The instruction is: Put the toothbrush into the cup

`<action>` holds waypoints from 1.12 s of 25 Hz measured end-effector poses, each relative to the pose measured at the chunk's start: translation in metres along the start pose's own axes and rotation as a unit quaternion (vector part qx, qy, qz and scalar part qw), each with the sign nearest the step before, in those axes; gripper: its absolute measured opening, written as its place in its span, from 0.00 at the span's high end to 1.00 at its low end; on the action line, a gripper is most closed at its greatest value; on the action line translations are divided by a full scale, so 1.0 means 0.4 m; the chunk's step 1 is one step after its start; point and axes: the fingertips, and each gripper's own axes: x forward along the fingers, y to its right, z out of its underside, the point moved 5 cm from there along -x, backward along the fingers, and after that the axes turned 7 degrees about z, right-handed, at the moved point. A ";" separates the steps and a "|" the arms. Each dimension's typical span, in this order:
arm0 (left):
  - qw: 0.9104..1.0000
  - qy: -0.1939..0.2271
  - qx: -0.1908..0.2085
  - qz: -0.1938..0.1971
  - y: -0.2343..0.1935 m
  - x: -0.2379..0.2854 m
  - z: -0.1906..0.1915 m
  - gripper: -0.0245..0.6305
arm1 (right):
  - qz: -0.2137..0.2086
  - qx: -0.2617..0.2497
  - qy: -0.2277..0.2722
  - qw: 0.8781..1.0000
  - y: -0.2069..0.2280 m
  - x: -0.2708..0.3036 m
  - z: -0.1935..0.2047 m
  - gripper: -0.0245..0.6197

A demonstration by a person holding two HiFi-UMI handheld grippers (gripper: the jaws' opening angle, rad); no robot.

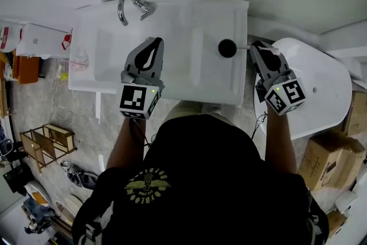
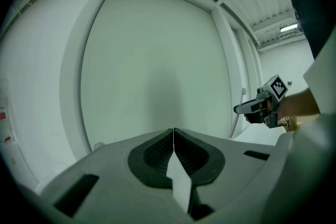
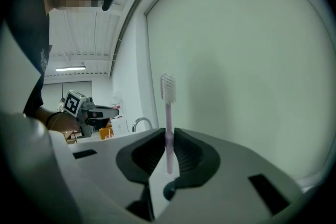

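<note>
Shirt (image 1: 183, 181) of the person, black, fills the near part of the head view. Beyond it are two claws, one sink (image 1: 172, 4), one tap (image 1: 127, 7), one dark round cup (image 1: 227, 48) and one toothbrush (image 3: 167, 113).

The left claw (image 1: 153, 43) is over the sink basin, its jaws together with nothing between them. The right claw (image 1: 258, 47) is clamped on the toothbrush handle. It is just outside the right edge of the sink, and that edge lies between it and the cup.

The toothbrush stands upright, with a thin pale pink handle and white bristles on top, near the cup but not in it.

A white rounded fixture (image 1: 321, 94) is at the right, with cardboard boxes (image 1: 330, 160) beside it and a wooden rack (image 1: 49, 143) on the floor at the left.
</note>
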 end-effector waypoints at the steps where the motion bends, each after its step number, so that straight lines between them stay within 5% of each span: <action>1: 1.000 0.000 0.001 -0.001 -0.005 -0.001 0.001 0.94 | -0.001 -0.002 -0.003 1.000 0.000 0.008 0.008 0.88; 28: 0.999 -0.012 -0.011 -0.032 -0.037 -0.068 0.025 0.94 | 0.006 0.015 -0.106 0.994 0.041 0.123 0.265 0.88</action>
